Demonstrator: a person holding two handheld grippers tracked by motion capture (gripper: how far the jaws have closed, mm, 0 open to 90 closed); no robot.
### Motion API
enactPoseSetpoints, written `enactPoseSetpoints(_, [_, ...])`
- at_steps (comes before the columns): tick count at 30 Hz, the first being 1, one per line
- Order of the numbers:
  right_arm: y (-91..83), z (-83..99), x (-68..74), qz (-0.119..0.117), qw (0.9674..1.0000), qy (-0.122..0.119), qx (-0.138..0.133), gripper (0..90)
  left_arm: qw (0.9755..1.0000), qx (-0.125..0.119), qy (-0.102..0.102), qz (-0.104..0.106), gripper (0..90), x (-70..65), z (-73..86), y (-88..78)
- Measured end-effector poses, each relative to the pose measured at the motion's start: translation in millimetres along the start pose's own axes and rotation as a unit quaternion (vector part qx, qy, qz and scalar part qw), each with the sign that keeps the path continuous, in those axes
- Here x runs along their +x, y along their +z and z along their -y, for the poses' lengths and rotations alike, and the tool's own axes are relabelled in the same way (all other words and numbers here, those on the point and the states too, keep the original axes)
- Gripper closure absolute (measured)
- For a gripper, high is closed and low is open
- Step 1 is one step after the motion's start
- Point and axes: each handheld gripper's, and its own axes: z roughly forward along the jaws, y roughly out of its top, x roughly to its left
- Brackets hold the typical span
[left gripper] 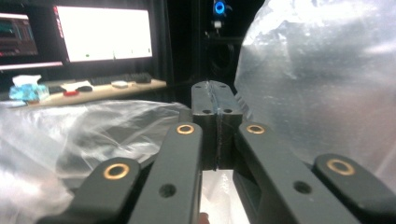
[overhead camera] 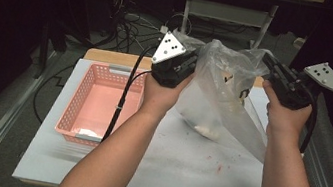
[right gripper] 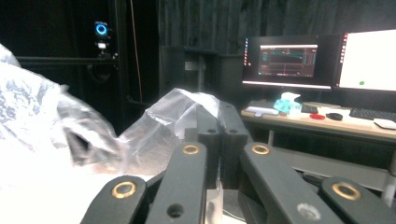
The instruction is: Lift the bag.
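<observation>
I hold the clear plastic bag [overhead camera: 227, 95] above the table [overhead camera: 182, 172], its top edge pinched in my left gripper [overhead camera: 190, 63] and right gripper [overhead camera: 266, 64]. Thin, limp, slippery film; white contents sag low, so the rim is the best hold.

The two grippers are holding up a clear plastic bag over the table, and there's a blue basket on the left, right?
Nearly. The basket is pink, not blue, as the high view shows. The rest holds: the left gripper and the right gripper hold the clear plastic bag up over the table.
</observation>
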Motion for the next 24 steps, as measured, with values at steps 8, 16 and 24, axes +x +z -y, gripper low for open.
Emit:
enactPoseSetpoints(8, [3.2,15.6,-15.6,0.021,0.9994,0.003,0.028,90.0,0.9997,0.020,0.014,-0.006,48.7,-4.3,19.1,-38.9])
enactPoseSetpoints(16, [2.0,29.0,-22.8,0.032,0.9982,0.002,0.051,90.0,0.9996,0.027,0.000,-0.002,34.1,-15.6,50.4,-89.3])
enactPoseSetpoints(24, [-3.8,42.7,-25.5,0.035,0.9971,0.002,0.067,90.0,0.9980,0.053,-0.034,-0.013,14.9,-20.6,84.2,-128.0])
